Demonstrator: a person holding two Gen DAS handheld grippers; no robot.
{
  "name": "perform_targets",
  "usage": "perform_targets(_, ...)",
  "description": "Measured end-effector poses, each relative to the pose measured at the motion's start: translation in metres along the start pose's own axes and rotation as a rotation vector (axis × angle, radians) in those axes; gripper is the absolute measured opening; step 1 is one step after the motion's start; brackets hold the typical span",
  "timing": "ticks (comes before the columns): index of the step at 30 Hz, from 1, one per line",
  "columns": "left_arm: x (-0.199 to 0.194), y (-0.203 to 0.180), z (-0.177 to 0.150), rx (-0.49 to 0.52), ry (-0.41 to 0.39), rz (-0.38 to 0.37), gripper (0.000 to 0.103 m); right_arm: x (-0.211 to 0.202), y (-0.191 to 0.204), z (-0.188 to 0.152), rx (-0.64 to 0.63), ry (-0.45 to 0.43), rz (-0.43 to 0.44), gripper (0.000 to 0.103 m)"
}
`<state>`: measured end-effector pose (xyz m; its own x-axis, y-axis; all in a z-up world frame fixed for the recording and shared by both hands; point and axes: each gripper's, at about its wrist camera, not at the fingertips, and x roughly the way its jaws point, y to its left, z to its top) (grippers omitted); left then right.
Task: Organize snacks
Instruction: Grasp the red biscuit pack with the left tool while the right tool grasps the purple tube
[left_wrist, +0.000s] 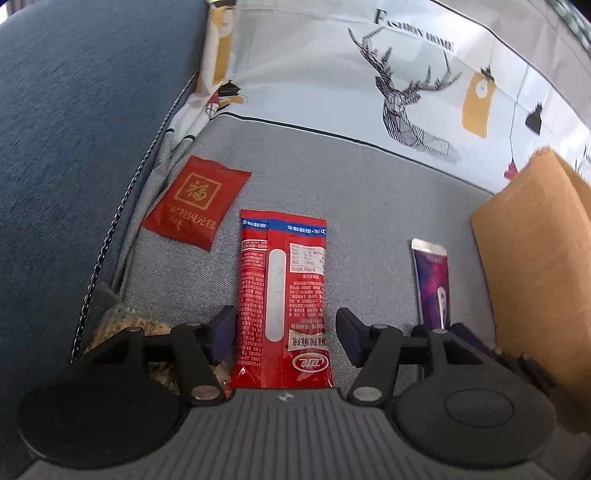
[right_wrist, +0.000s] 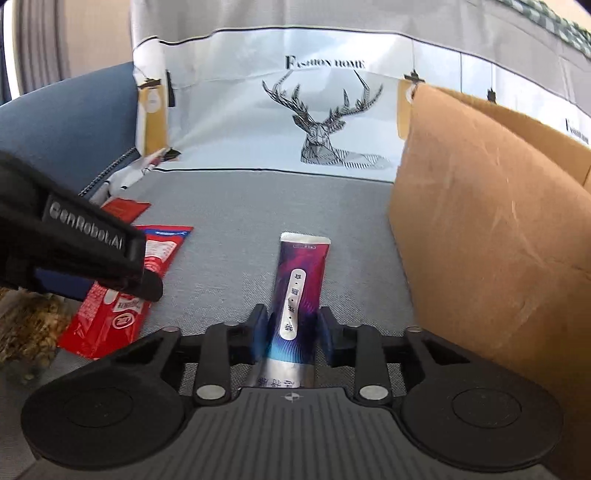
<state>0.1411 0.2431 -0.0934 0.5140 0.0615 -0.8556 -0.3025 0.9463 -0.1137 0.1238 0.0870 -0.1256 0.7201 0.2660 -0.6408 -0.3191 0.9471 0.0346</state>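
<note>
1. Nearest the left camera, the left gripper (left_wrist: 286, 338) stands open astride the long red packet (left_wrist: 283, 291), pads clear of it on both sides.
2. Left of that red packet lies a dark red pouch (left_wrist: 194, 201) on the grey cushion (left_wrist: 369, 192).
3. Right of the red packet, the right gripper (right_wrist: 293, 326) pinches the purple packet (right_wrist: 297, 291).
4. Farthest right of the red packet stands the cardboard box (right_wrist: 491, 221).

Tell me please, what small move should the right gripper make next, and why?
Probably lift the purple packet and carry it toward the cardboard box. The right gripper looks closed on its sides, and the box stands close to the right.
</note>
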Motion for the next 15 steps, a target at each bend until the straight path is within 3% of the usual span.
perform_targets(2,0.001,-0.005,-0.001,0.038,-0.003,0.017,0.064,0.001,0.001,0.001,-0.009,0.009,-0.001,0.038)
perform_targets(4,0.002,-0.01,-0.003,0.072,-0.008,0.038,0.063,0.001,0.002,-0.001,-0.015,-0.002,0.013,0.028)
perform_targets(6,0.003,-0.013,-0.004,0.098,-0.015,0.066,0.054,-0.001,0.002,-0.001,-0.021,-0.007,0.015,0.025)
perform_targets(9,0.002,-0.011,-0.003,0.075,-0.02,0.059,0.051,-0.006,0.001,0.001,-0.012,-0.018,0.023,0.017)
perform_targets(15,-0.011,-0.008,0.0,0.015,-0.053,0.004,0.049,-0.023,-0.002,0.001,-0.035,-0.063,0.038,0.015)
